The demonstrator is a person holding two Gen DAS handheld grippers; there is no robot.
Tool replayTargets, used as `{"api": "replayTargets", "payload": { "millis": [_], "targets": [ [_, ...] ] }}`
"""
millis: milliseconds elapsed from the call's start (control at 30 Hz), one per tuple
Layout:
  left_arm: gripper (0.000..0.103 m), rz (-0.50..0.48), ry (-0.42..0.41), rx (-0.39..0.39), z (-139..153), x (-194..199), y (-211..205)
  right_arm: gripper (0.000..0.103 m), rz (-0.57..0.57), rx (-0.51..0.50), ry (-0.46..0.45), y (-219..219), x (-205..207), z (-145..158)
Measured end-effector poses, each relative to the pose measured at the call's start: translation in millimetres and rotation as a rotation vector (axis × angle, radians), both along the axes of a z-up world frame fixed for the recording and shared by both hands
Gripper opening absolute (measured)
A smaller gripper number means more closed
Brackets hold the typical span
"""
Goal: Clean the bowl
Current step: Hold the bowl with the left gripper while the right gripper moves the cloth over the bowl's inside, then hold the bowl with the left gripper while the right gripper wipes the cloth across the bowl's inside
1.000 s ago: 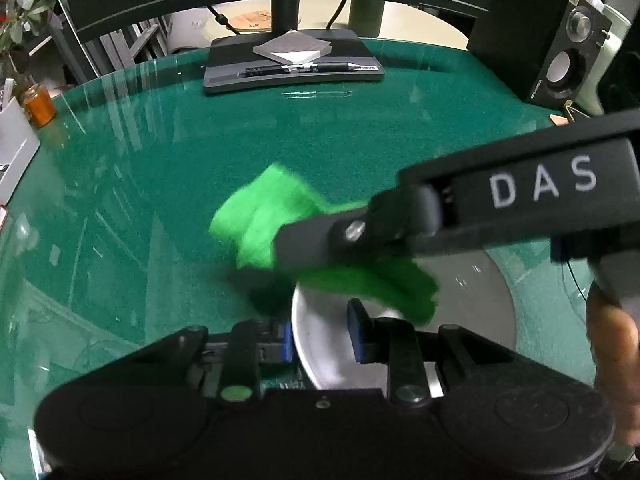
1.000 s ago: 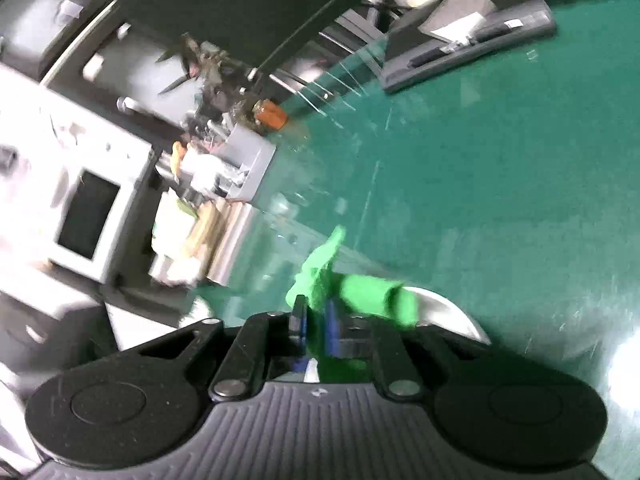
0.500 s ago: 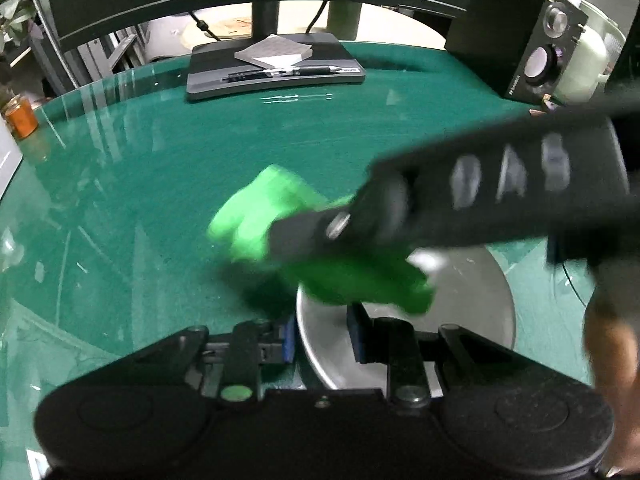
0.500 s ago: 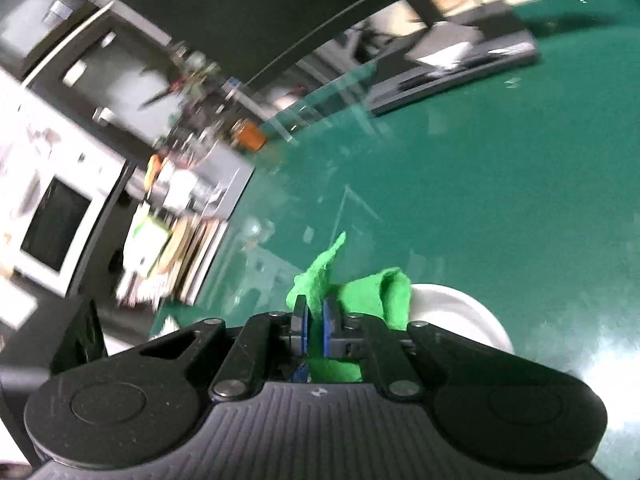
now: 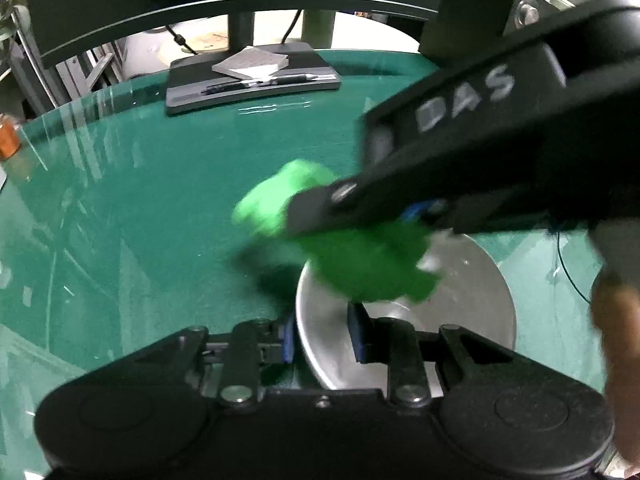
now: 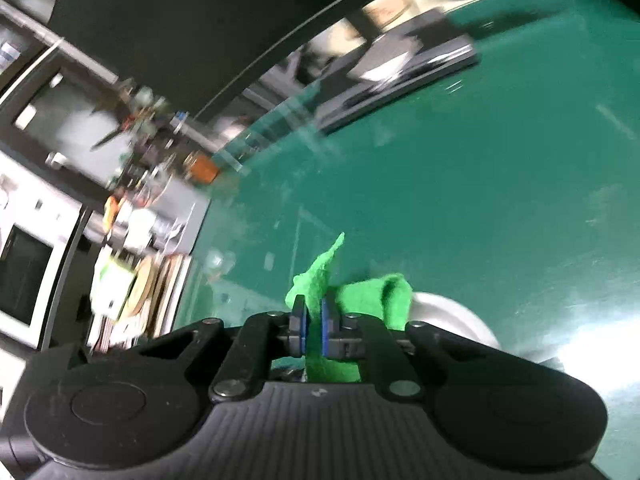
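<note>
A shallow metal bowl [image 5: 472,296] sits on the green glass table. My left gripper [image 5: 322,336] holds the bowl's near rim between its blue pads. My right gripper [image 6: 314,328] is shut on a bright green cloth [image 6: 360,292]; in the left wrist view that gripper [image 5: 320,216] reaches in from the right and presses the cloth [image 5: 360,256] onto the bowl's far left side. In the right wrist view only a strip of the bowl [image 6: 452,316] shows to the right of the cloth.
A dark tray with a notepad and pen [image 5: 252,76] stands at the table's far edge under a monitor. A speaker [image 5: 480,8] is at the far right. An orange jar [image 5: 8,140] sits at the left edge. Shelves and clutter [image 6: 132,240] lie beyond the table's left side.
The right gripper with the cloth has shifted right and up across the bowl. The left gripper keeps its hold on the rim.
</note>
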State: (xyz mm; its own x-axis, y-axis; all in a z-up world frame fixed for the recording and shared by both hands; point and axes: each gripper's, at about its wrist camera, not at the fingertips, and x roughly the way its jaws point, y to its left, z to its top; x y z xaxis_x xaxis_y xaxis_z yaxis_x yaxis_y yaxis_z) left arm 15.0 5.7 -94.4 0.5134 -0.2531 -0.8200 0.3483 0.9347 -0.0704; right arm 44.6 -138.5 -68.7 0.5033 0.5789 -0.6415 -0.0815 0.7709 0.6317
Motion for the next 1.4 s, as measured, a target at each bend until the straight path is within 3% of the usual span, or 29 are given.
{"api": "replayTargets", "payload": {
  "millis": [167, 367, 500, 667, 900, 1067, 1200, 1267, 1400],
  "targets": [
    [0.028, -0.007, -0.009, 0.009, 0, -1, -3, 0.005, -0.059, -0.041, 0.010, -21, -3, 4],
    [0.029, 0.023, -0.032, 0.047, 2, -7, -10, 0.005, 0.072, 0.003, 0.036, 18, 7, -7],
    [0.030, 0.052, -0.038, 0.063, 3, -8, -14, 0.003, 0.050, 0.059, 0.033, -3, 7, -9],
    [0.032, 0.077, -0.038, 0.079, 5, -8, -17, 0.004, 0.009, 0.040, 0.042, -36, 10, -4],
    [0.033, 0.112, -0.039, 0.100, 7, -10, -21, 0.005, 0.167, 0.027, 0.041, 7, 16, -4],
    [0.033, 0.133, -0.047, 0.101, 7, -10, -21, 0.004, 0.121, 0.018, 0.037, -12, 15, 0],
    [0.033, 0.111, -0.052, 0.102, 8, -9, -20, 0.004, 0.082, 0.000, 0.042, -33, 14, 2],
    [0.033, 0.086, -0.055, 0.110, 9, -8, -20, 0.013, 0.105, -0.022, 0.019, -30, 11, 6],
    [0.033, 0.028, -0.088, 0.150, 12, -4, -26, 0.013, 0.147, -0.094, -0.054, -20, 2, 14]
  ]
}}
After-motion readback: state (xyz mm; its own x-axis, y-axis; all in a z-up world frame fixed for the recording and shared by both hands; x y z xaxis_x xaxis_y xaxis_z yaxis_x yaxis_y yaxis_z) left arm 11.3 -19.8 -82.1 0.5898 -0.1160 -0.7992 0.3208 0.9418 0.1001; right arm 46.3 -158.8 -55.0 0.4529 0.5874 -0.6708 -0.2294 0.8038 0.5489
